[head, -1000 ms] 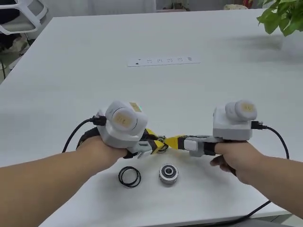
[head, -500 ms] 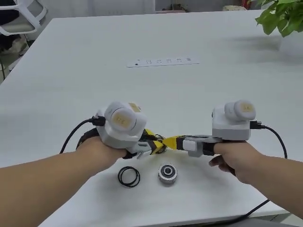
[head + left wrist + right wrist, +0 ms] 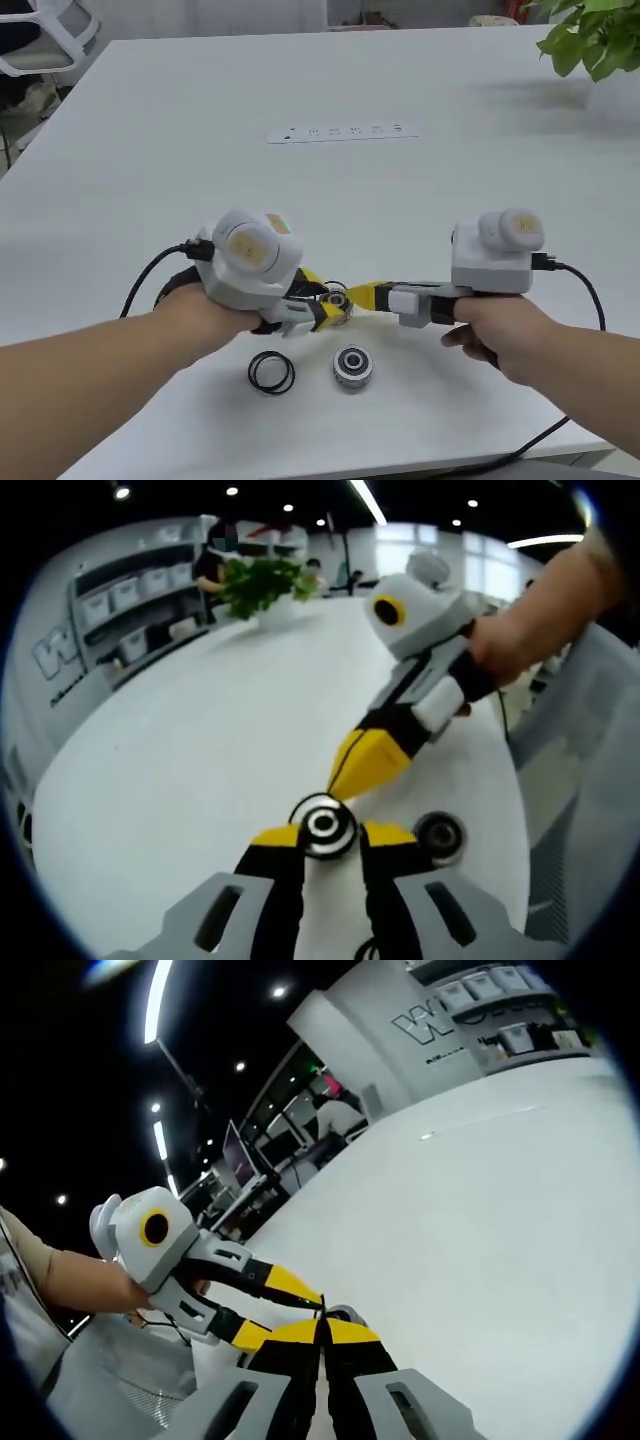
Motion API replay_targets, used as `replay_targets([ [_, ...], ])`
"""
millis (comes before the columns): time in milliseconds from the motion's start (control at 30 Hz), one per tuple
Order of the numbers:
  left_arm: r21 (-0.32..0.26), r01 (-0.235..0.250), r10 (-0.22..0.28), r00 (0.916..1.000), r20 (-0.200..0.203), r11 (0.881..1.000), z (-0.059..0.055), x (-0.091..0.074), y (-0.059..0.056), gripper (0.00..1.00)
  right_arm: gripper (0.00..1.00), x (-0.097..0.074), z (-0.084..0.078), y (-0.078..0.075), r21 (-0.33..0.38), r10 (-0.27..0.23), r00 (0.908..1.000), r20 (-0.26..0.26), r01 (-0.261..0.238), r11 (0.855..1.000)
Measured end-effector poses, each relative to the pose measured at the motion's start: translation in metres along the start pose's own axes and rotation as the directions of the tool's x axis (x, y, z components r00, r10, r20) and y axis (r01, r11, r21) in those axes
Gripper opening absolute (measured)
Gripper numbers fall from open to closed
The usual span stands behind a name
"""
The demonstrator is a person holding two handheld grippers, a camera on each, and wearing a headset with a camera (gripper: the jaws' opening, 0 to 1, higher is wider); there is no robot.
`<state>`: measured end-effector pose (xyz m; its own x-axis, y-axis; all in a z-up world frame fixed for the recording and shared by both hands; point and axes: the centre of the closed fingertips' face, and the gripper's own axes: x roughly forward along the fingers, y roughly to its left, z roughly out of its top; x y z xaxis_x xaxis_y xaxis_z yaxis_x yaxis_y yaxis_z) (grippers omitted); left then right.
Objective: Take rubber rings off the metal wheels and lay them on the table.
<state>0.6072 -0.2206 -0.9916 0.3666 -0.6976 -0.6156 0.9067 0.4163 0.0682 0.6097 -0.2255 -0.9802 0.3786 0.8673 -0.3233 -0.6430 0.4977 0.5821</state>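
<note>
My left gripper is shut on a small metal wheel, held just above the table. The right gripper comes in from the other side, jaws pressed together at the wheel's black rim. A thin black strand of the rubber ring shows at its tips. A second metal wheel stands on the table below the grippers. Loose black rubber rings lie to its left.
A white power strip lies mid-table. A green plant stands at the far right corner and an office chair at the far left. Each gripper's black cable trails to the near table edge.
Both grippers stay joined at the held wheel and have drifted slightly. The loose rings and the second wheel lie where they were.
</note>
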Motion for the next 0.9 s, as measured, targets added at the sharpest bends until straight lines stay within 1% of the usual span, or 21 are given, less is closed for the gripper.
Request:
replay_targets([
  [33, 0.0, 0.01, -0.01, 0.9999, 0.003, 1.0, 0.001, -0.002, -0.001, 0.23, 0.0, 0.0, 0.001, 0.0, -0.001, 0.0, 1.0, 0.001, 0.0, 1.0],
  [167, -0.004, 0.013, -0.013, 0.9991, 0.041, 1.0, 0.01, -0.013, -0.001, 0.3, 0.0, -0.001, 0.006, 0.002, 0.009, 0.009, 0.9998, 0.018, -0.009, 1.0],
  [400, -0.004, 0.019, -0.018, 0.9962, 0.085, 1.0, 0.018, -0.038, -0.005, 0.38, 0.0, -0.001, 0.01, 0.014, 0.016, 0.03, 0.9991, 0.031, -0.031, 0.999],
  [433, -0.004, 0.018, -0.018, 0.9958, 0.09, 1.0, 0.017, -0.04, -0.003, 0.39, 0.0, -0.001, 0.011, 0.015, 0.018, 0.034, 0.9989, 0.033, -0.035, 0.999],
  [467, -0.003, 0.019, -0.019, 0.9952, 0.096, 1.0, 0.017, -0.043, -0.003, 0.4, 0.0, -0.001, 0.012, 0.018, 0.019, 0.039, 0.9986, 0.035, -0.039, 0.999],
  [600, -0.008, 0.022, -0.021, 0.9926, 0.12, 1.0, 0.02, -0.061, -0.008, 0.45, 0.0, 0.0, 0.014, 0.029, 0.017, 0.061, 0.9976, 0.033, -0.062, 0.998],
  [667, -0.008, 0.02, -0.019, 0.9917, 0.127, 1.0, 0.018, -0.068, -0.005, 0.46, 0.0, 0.001, 0.015, 0.035, 0.014, 0.073, 0.9969, 0.029, -0.073, 0.997],
  [767, -0.032, 0.007, -0.003, 0.9894, 0.145, 0.999, 0.019, -0.082, -0.005, 0.49, 0.0, 0.003, 0.014, 0.039, 0.017, 0.087, 0.996, 0.02, -0.087, 0.996],
  [900, -0.041, -0.007, 0.013, 0.9885, 0.151, 0.999, 0.014, -0.098, -0.005, 0.53, 0.0, 0.006, 0.012, 0.047, 0.018, 0.105, 0.9945, 0.009, -0.105, 0.994],
])
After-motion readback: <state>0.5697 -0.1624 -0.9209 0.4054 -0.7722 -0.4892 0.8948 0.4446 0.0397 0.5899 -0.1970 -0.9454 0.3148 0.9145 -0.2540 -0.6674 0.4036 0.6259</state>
